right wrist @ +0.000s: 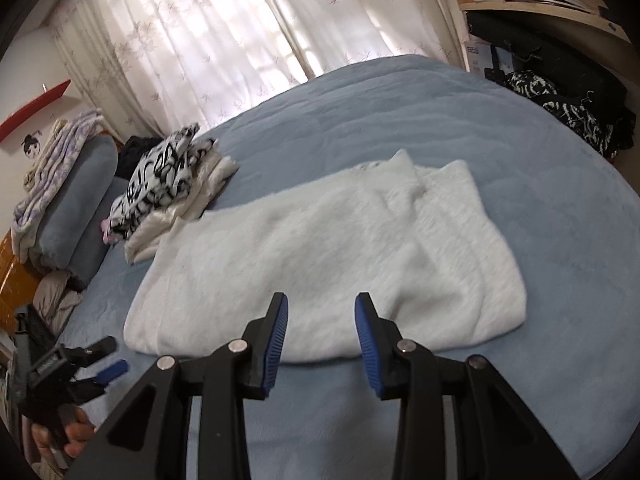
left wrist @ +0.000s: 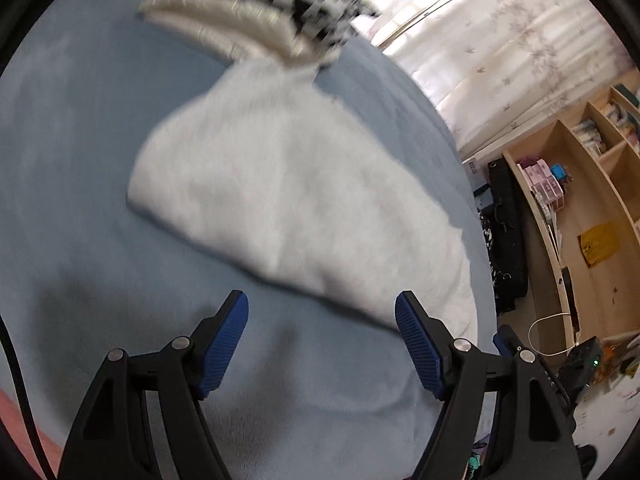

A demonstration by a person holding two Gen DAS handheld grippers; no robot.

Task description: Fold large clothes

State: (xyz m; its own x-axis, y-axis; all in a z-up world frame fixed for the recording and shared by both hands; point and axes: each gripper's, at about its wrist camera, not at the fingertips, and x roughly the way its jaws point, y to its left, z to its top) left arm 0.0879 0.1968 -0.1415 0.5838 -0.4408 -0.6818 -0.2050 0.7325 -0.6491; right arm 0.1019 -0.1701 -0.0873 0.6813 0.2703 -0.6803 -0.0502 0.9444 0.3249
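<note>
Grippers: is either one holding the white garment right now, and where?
Neither. The left gripper and right gripper are both open and empty above the white garment.

Daylight comes through the curtain (right wrist: 224,36), which is blown out to near white in both views; everything is lit from that side. The bed (right wrist: 400,100) below the curtain is evenly bright, with soft shade in its folds. In the left wrist view the picture is smeared by motion: the white garment (left wrist: 288,192) has no sharp edge, and the patterned pile (left wrist: 280,0) beside the curtain streaks into bands. A dim shadow lies on the bed nearest the camera. The right wrist view is much sharper, with only slight softness. Both are fisheye: lines far from the curtain bow, and the corners go black.
</note>
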